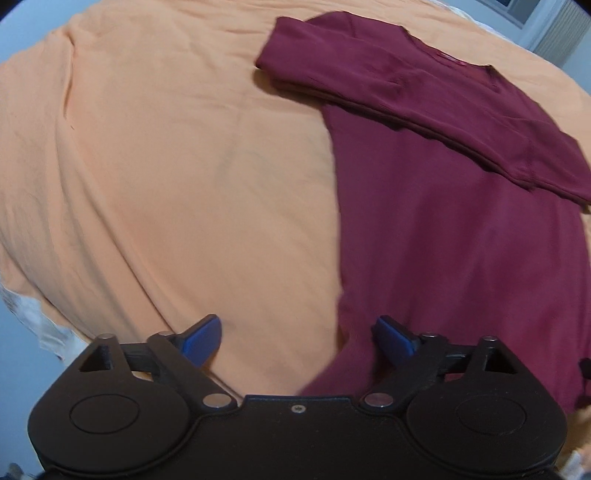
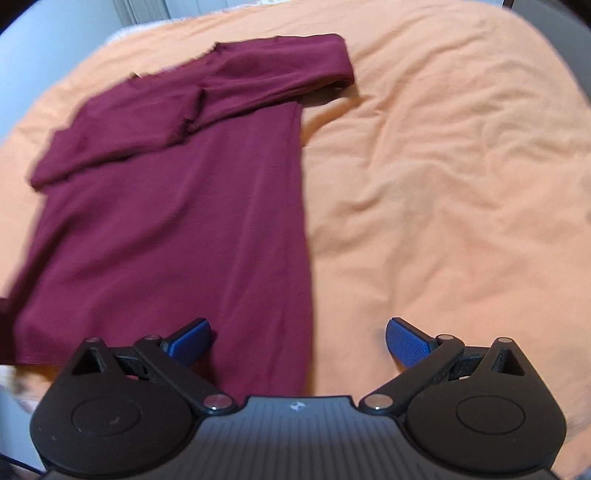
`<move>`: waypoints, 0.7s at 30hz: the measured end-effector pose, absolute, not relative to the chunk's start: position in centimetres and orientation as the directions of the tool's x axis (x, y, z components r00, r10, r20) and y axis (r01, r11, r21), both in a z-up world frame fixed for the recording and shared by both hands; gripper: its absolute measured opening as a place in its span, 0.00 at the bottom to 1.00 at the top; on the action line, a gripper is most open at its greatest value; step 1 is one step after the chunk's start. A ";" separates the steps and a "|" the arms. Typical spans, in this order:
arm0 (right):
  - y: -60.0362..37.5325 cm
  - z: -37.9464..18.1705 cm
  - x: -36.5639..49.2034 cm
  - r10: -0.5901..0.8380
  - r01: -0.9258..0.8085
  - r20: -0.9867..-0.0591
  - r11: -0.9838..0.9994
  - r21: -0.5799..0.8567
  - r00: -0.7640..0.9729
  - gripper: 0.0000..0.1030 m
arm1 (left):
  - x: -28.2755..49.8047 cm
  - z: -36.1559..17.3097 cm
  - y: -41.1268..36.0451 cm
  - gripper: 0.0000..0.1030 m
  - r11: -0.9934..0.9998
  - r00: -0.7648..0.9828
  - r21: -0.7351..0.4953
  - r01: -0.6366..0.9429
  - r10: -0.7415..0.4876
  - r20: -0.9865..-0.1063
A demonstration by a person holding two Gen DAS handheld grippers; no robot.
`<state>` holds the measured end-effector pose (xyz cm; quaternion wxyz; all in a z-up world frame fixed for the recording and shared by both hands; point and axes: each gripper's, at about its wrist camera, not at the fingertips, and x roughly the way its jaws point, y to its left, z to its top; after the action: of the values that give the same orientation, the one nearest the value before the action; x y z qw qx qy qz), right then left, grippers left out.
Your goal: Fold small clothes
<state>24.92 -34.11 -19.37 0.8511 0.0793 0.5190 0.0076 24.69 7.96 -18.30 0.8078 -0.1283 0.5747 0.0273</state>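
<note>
A maroon long-sleeved shirt [image 1: 461, 229] lies flat on an orange bedsheet [image 1: 166, 166], both sleeves folded across its chest. In the left wrist view it fills the right half, and my left gripper [image 1: 298, 338] hovers open over its lower left hem corner, blue pads wide apart. In the right wrist view the shirt [image 2: 177, 221] fills the left half. My right gripper [image 2: 298, 339] stands open above the shirt's lower right corner, its left pad over the cloth and its right pad over bare sheet. Neither gripper holds anything.
The orange sheet [image 2: 443, 184] covers a bed and is wrinkled on the right side. A white edge of bedding [image 1: 33, 317] shows at the left. A pale wall and window frame [image 1: 546, 22] lie beyond the bed's far side.
</note>
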 end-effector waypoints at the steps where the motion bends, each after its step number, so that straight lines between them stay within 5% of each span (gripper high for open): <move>1: -34.4 -19.2 24.6 0.133 0.065 -0.876 0.981 0.184 0.464 1.00 | 24.5 -18.3 7.9 0.80 0.961 0.337 -0.193 -0.199 -0.118 -0.934; 5: -34.5 -19.3 24.2 0.156 0.047 -0.880 0.979 0.197 0.448 0.97 | 24.3 -18.8 7.5 0.76 0.944 0.273 -0.242 -0.226 -0.177 -0.946; 8: -33.5 -19.0 23.8 0.103 0.002 -0.884 0.993 0.116 0.455 0.76 | 24.2 -19.2 7.0 0.59 0.934 0.236 -0.266 -0.239 -0.210 -0.949; 10: -33.3 -18.6 23.5 0.124 -0.027 -0.879 0.992 0.126 0.460 0.46 | 24.1 -19.0 6.7 0.20 0.921 0.231 -0.312 -0.235 -0.259 -0.938; 13: -33.5 -17.6 23.1 0.158 -0.062 -0.871 0.987 0.146 0.466 0.09 | 23.6 -18.2 6.0 0.10 0.923 0.238 -0.317 -0.219 -0.265 -0.934; 21: -36.1 -13.5 20.4 0.191 -0.015 -0.802 0.975 0.221 0.566 0.05 | 20.6 -15.1 6.5 0.08 0.919 0.335 -0.314 -0.241 -0.225 -0.915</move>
<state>20.45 -36.07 -13.51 0.8796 0.0948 0.4624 0.0585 20.62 6.53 -15.13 0.7916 -0.2018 0.5767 0.0050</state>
